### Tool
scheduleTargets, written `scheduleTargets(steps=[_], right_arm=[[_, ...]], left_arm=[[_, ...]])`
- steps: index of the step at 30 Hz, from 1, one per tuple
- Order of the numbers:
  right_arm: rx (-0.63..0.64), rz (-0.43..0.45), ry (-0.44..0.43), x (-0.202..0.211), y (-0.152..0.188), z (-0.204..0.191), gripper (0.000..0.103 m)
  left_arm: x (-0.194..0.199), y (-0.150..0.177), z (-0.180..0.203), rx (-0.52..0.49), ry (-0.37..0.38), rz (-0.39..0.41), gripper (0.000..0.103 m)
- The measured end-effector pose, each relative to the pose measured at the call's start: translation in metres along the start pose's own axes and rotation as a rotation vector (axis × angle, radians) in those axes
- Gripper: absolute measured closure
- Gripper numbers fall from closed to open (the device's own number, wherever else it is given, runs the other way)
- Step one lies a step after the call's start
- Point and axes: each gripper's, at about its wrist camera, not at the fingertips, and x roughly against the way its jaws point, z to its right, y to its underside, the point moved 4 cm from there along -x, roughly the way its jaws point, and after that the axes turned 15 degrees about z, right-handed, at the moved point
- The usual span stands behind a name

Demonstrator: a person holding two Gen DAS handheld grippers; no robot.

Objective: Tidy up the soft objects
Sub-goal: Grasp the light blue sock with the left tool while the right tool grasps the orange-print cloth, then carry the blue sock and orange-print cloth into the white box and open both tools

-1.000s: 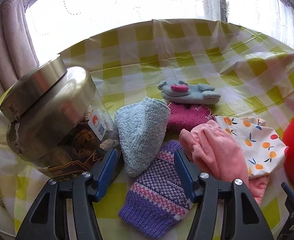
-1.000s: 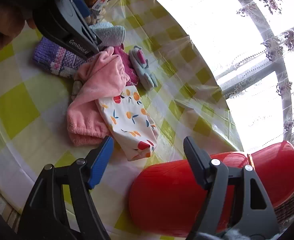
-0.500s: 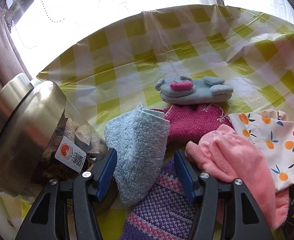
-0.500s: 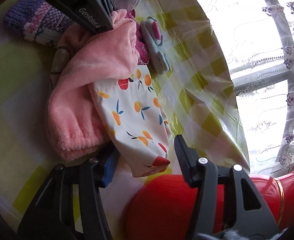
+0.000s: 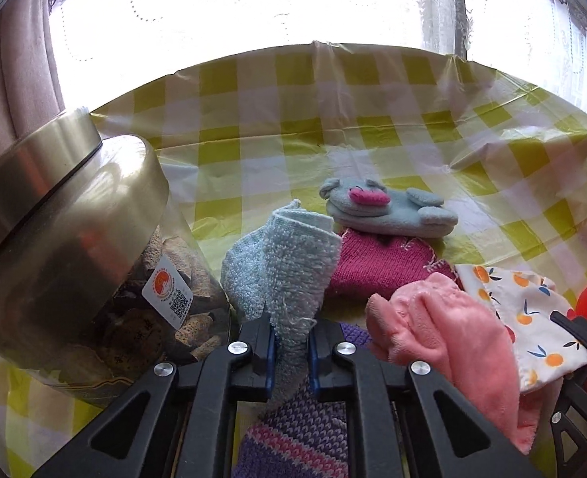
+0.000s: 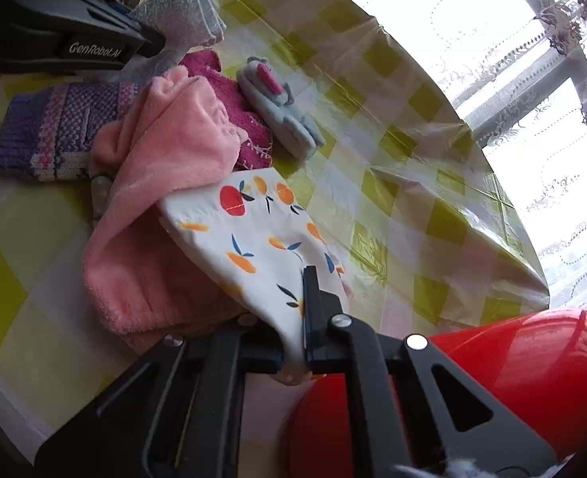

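- Step in hand: both tongs are taking hold of soft items from the heap on the yellow-and-white checked plastic tablecloth (image 5: 373, 91)
- Left tongs (image 5: 290, 352) are pinching the near edge of the pale blue fluffy terry cloth (image 5: 281, 263); jaws have just been closing, cloth sitting between the pads
- Right tongs (image 6: 293, 352) are pinching the near corner of the white cotton cloth printed with orange fruit (image 6: 253, 235); jaws have just been closing too, cloth between the pads
- Purple-and-pink knitted piece (image 5: 293, 434) is lying directly beneath the left tongs
- Pink fleece cloth (image 5: 444, 338) is lying just right of the left tongs, draping over the printed cloth's far end
- Next move, as judged: lifting each piece clear; the right pull is needing to slide out from under the fleece without dragging it
- Around: grey plush toy with pink nose (image 5: 385, 209) and magenta knit (image 5: 381, 267) beyond the left tongs
- Obstacles: glass jar with metal lid (image 5: 74, 247) close on the left of the left tongs; red glossy vessel (image 6: 492, 362) just right of the right tongs
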Motion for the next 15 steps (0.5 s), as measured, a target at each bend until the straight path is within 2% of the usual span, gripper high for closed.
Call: scheduleTargets(steps=[8, 15], right_arm=[[-0.204, 0.071, -0.051, 0.051, -0.006, 0.024, 0.094], [-0.340, 0.080, -0.126, 0.085, 0.008, 0.032, 0.094]], left_arm=[[0.035, -0.005, -0.009, 0.120, 0.076, 0.040, 0.091], [0.075, 0.000, -0.016, 0.214, 0.116, 0.058, 0.091]])
